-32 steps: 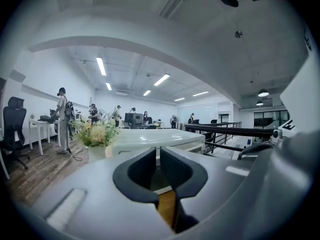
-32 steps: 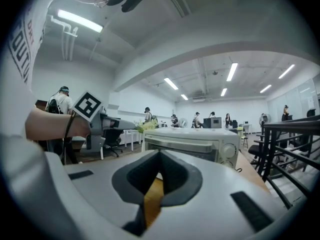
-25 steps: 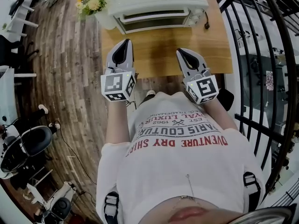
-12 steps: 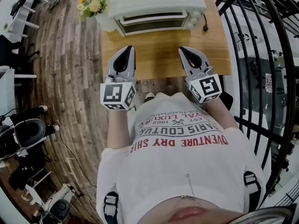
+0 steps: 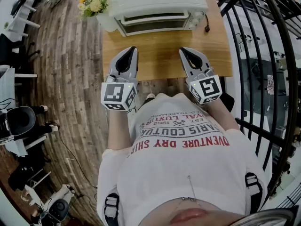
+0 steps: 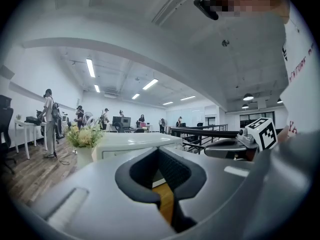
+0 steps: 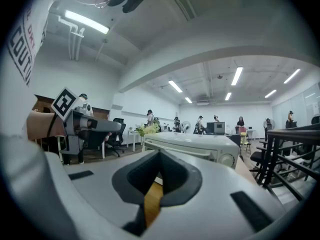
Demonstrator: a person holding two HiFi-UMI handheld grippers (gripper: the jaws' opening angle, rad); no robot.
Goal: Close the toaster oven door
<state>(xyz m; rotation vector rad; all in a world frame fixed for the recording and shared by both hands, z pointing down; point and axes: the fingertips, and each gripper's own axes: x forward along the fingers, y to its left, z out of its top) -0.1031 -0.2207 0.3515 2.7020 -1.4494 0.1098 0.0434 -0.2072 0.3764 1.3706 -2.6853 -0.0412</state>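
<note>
Table (image 5: 164,51): bare wood between the grippers and the oven leaves free room to move forward; its near edge lies just under both grippers, so a low approach can knock against it
Railing (image 5: 263,60): stands close on the right of the table; a wide swing on that side can hit it
Toaster oven (image 5: 157,1): stands at the far end of the table; a hard push can slide it backward
Door (image 5: 155,24): looks already upright against the oven body; I cannot tell if it is fully shut
Flowers (image 5: 93,4): just beside the oven's left corner; a careless reach can tip them
Left gripper (image 5: 132,50): jaws together; holds nothing
Right gripper (image 5: 183,51): jaws together; holds nothing
</note>
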